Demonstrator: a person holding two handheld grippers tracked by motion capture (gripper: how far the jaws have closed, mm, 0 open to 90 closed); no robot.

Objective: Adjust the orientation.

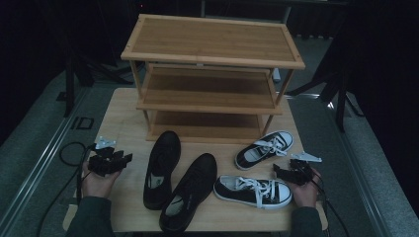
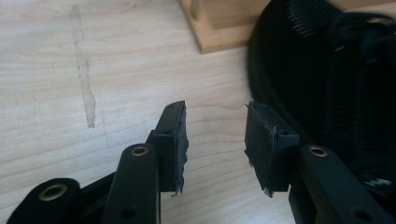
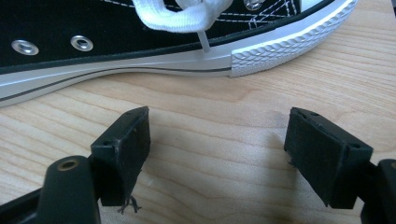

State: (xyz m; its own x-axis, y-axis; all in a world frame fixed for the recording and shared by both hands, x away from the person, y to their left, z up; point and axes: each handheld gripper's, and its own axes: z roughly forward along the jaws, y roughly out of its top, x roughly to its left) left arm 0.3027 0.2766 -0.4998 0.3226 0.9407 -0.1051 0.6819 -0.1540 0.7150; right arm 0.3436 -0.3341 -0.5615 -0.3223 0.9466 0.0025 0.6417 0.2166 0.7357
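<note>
Black canvas with a white rubber sole: the near sneaker lies on its sole at the right front of the bench, toe toward the right claw, which hovers just beside it with jaws wide apart and nothing between them. In the right gripper view the ribbed toe cap sits just ahead of the jaws, a loose white lace draped over the side. Its mate rests farther back, near the rack and apart from the first. Two black shoes lie side by side at the middle; the left one is close to the left claw, also open and empty, whose own view has that shoe's dark side right by one jaw. The likely step is lifting shoes onto the empty shelves. Risks I judge from here: pinching only the lace, so the sneaker dangles and drops; gripping soft canvas that folds and slips; or clipping a shelf edge while sliding a shoe in.
</note>
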